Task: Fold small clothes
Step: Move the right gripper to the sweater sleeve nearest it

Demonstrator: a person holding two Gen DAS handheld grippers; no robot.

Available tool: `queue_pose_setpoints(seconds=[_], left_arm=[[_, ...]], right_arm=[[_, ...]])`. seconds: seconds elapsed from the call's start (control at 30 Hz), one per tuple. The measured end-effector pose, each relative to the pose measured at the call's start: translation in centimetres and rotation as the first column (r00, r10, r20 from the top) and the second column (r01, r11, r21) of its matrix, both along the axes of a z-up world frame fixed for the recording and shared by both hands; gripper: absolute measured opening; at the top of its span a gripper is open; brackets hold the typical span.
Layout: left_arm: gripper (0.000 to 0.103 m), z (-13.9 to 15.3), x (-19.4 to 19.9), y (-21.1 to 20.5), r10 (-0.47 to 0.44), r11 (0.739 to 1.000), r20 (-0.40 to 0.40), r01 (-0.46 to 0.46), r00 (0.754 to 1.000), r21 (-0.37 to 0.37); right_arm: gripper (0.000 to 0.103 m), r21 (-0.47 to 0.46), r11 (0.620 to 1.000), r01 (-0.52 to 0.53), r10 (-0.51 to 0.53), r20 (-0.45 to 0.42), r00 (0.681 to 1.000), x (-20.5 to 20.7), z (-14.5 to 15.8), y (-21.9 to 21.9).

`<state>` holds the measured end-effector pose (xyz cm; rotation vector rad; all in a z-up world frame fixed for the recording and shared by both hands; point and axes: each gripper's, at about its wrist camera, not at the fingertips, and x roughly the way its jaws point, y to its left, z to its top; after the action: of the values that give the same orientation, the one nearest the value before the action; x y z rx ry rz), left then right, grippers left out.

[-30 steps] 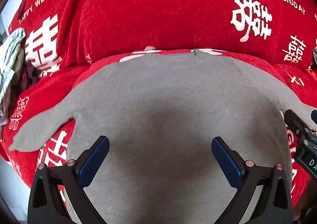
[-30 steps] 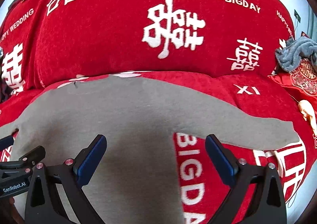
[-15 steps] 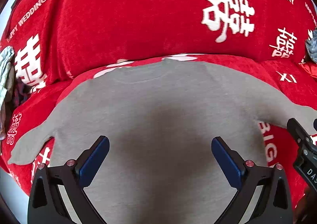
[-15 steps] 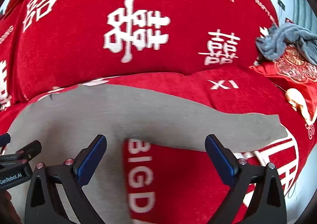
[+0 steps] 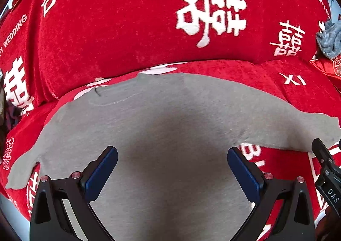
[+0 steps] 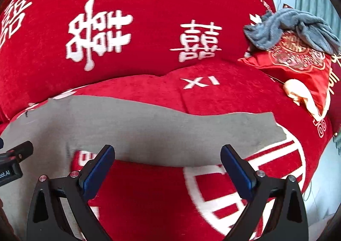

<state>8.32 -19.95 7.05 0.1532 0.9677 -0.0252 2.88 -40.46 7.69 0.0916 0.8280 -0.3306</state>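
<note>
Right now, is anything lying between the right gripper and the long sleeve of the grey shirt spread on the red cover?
Nothing visible. The right gripper is open above the flat grey long-sleeved shirt's sleeve, with only red printed sofa cover below it. The crumpled blue-grey cloth lies far off on a cushion.

You've got a red sofa cover (image 5: 132, 34) as the surface: grey shirt (image 5: 170, 125) flat on it, red cushion (image 6: 298, 66) at its right end.
</note>
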Motion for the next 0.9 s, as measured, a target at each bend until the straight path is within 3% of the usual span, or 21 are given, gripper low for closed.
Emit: queue_pose_setpoints(seconds=[0.57,0.9], left_arm=[[0.103,-0.7,1.0,-6.3,-0.055,0.998,-0.026,0.055,0.998,-0.002],[0.103,-1.8,1.5,-8.5,-0.076,0.997,-0.039,0.077,0.996,0.016]], right_arm=[[0.1,-0.002,0.981,0.193,-0.193,-0.025,0.981,-2.2,-0.4,-10.4],[0.1,0.029,0.952,0.303,-0.3,-0.087,0.95,-3.0,-3.2,-15.3]])
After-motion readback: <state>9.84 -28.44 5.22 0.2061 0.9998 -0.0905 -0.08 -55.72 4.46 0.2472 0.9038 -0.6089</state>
